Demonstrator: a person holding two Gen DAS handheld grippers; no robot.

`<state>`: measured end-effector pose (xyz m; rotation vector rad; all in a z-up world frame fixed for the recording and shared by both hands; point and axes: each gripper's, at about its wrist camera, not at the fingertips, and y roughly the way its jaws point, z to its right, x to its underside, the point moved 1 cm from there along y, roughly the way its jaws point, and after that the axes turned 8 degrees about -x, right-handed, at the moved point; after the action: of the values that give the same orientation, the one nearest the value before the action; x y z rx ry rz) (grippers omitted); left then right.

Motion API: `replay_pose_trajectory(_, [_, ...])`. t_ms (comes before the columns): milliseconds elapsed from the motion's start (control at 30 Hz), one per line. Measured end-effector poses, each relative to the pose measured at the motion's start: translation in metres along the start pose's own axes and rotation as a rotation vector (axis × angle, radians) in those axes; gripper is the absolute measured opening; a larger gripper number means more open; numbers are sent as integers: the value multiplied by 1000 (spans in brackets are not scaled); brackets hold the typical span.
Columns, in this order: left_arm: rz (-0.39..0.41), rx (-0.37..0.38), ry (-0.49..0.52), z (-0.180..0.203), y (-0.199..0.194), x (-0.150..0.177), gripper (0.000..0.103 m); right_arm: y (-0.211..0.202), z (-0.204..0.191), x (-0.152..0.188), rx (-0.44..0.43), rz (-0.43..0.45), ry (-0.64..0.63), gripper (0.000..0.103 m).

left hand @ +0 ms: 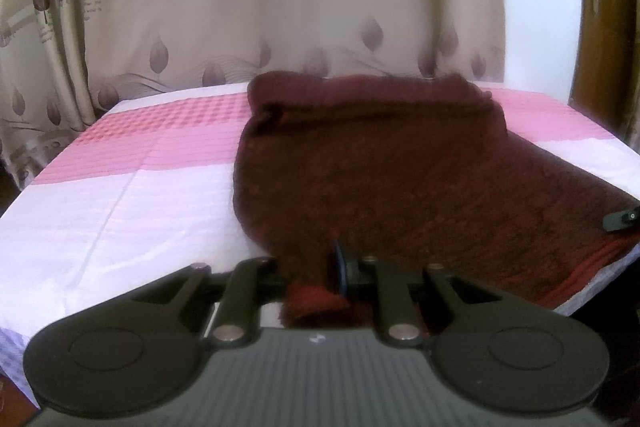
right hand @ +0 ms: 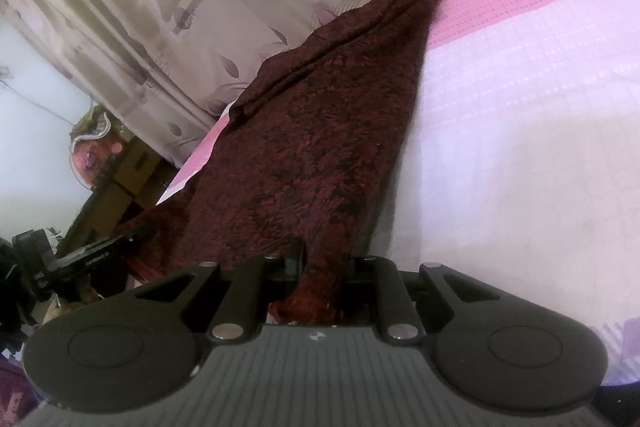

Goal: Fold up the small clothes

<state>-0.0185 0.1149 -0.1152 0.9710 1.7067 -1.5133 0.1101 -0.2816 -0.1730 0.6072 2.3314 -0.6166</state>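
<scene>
Maroon knit garment (left hand: 384,163) lies spread on the pink-and-white bedsheet (left hand: 132,195), reaching back to the leaf-print curtain (left hand: 224,27). Left gripper (left hand: 316,287) is pinched nearly closed on its near edge; right gripper (right hand: 320,283) is likewise clamped on a bunched corner. Each grip takes only a little cloth, so an uneven lift could pull the loose knit free or drag the far layers askew.

The dark red garment (left hand: 392,179) is fuzzy, matt knit cloth. The pink-and-white bed cover (left hand: 132,195) is smooth woven fabric with slight sheen. The leaf-printed beige curtain (left hand: 192,27) looks satiny.
</scene>
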Motion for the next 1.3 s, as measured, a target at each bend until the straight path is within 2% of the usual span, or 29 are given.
replay_pose_trajectory(133, [18,6,-14,-3,-3,0,18,-3,0,0,-20,10,5,18])
replay_pose_trajectory(167, [23,8,-17,-4,-4,0,14,-4,0,0,-28,17,11,18])
replay_pose_trajectory(267, [25,37,-36,-10,-7,3,13,-9,-1,1,-53,35,30,17])
replay_pose_trajectory(600, [-28,147,-235,-51,-27,31,12,-27,-19,13,-85,44,19,16])
replay_pose_trajectory(733, [-30,158,-221,-53,-29,31,12,-41,-25,20,-87,57,22,15])
replay_pose_trajectory(867, [-37,183,-211,-52,-17,27,12,-40,-15,13,-99,48,36,15])
replay_pose_trajectory(967, [-27,203,-227,-53,-15,31,13,-38,-2,9,-129,54,114,22])
replay_pose_trajectory(1033, [-37,223,-248,-55,-13,33,15,-40,4,9,-151,74,152,53])
replay_pose_trajectory(1067, [-36,228,-257,-56,-13,34,15,-41,6,10,-151,87,167,60])
replay_pose_trajectory(1100, [-33,235,-266,-57,-11,35,16,-43,8,10,-142,101,180,72])
replay_pose_trajectory(1133, [-40,247,-275,-57,-9,35,20,-43,11,9,-147,107,191,74])
replay_pose_trajectory(1200, [-58,266,-292,-57,-3,35,30,-39,13,6,-146,100,203,73])
replay_pose_trajectory(1233, [-68,280,-297,-56,2,36,40,-35,13,4,-138,87,200,65])
replay_pose_trajectory(1267, [-80,295,-301,-55,6,37,45,-31,13,5,-136,67,193,52])
replay_pose_trajectory(1300, [-86,316,-309,-54,10,38,45,-26,12,4,-114,44,180,27])
